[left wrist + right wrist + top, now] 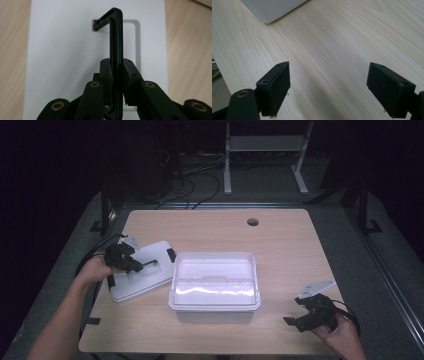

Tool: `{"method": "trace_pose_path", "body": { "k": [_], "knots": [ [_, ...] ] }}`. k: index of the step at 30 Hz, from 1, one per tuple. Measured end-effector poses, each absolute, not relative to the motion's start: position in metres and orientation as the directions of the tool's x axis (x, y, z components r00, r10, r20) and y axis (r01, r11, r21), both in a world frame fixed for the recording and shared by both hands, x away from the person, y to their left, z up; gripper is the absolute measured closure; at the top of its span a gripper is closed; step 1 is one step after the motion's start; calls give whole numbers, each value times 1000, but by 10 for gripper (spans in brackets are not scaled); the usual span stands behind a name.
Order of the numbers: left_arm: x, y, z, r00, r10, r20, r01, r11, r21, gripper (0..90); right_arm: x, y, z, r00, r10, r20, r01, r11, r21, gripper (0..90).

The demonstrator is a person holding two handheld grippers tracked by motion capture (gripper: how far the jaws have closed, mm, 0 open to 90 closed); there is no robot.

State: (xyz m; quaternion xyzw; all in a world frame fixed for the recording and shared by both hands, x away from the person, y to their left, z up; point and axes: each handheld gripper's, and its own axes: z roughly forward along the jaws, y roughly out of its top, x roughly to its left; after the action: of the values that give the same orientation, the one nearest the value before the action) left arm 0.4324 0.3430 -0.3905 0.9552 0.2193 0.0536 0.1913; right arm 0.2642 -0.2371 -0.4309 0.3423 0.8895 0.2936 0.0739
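On the white lid (142, 275), left tongs (116, 72) pinch its black handle (115, 37); right tongs (337, 90) spread over bare table (332, 50).

Two black grippers are seen, both matte and angular. On the left gripper (116, 75), brass-coloured pivot pins are set into the linkage arms behind the pads, and small screw holes are dotted along the pad blocks. On the right gripper (328, 90), thick rectangular pads are carried, with one brass pin behind the left block. A grey three-cornered plate is mounted above each, and black cables are trailed behind. Bare forearms are shown; no sleeves are worn.
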Motion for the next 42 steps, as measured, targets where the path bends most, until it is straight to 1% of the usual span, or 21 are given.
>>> {"method": "trace_pose_path", "body": {
  "k": [8,11,13,20,30,39,42],
  "knots": [
    [430,352,-384,889,456,48,402,-825,397,843,264,-237,-431,-754,653,70,566,593,572,183],
    [427,354,-383,883,465,57,408,-823,395,844,264,-236,-431,-755,652,69,565,594,572,183],
    [425,358,-381,880,472,46,415,-815,405,844,264,-236,-431,-755,652,67,564,595,573,183],
    [411,370,-369,883,466,61,401,-815,417,845,265,-234,-431,-757,650,68,564,597,571,183],
    [381,388,-333,896,440,64,367,-813,453,844,264,-232,-431,-758,649,62,561,601,569,183],
    [362,390,-290,912,402,79,311,-805,505,844,265,-232,-432,-759,648,61,561,605,565,183],
    [358,386,-279,919,384,84,292,-809,510,844,265,-232,-431,-758,649,63,563,601,568,183]
  ]
}}
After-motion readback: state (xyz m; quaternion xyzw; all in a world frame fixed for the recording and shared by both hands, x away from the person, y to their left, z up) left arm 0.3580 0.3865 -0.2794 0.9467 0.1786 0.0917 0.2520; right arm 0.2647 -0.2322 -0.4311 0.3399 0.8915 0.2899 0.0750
